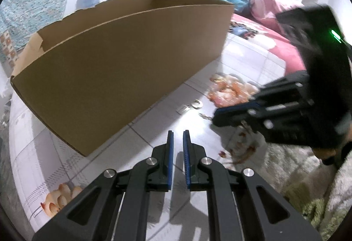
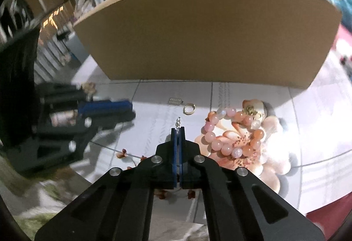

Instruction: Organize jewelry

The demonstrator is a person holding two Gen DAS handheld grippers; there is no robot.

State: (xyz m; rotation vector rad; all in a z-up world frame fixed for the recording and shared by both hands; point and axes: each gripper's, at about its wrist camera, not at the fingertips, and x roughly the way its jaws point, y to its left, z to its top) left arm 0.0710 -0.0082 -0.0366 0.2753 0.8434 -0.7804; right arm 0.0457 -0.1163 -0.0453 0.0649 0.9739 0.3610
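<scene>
One cardboard box (image 2: 206,29) stands on the bedspread (image 2: 154,113). Left gripper (image 1: 178,134) fingers nearly closed, empty. Right gripper (image 2: 178,130) fingers closed on a thin chain (image 2: 177,122). Bead bracelet (image 2: 235,130) lies beside; ring (image 2: 189,108) near the box.

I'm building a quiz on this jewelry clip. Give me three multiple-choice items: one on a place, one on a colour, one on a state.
1. Where does the gold ring lie?
A. inside the cardboard box
B. on the tiled cloth in front of the cardboard box
C. on the beaded bracelet

2. What colour are the bracelet beads?
A. pink and orange
B. green
C. black

3. How do the right gripper jaws stand?
A. wide open
B. shut on the ring
C. shut on a thin silver chain

Answers: 1 B, the ring sits on the cloth below the box wall. 2 A, the beads look pink and orange. 3 C, the chain links stick out from the closed tips.
</scene>
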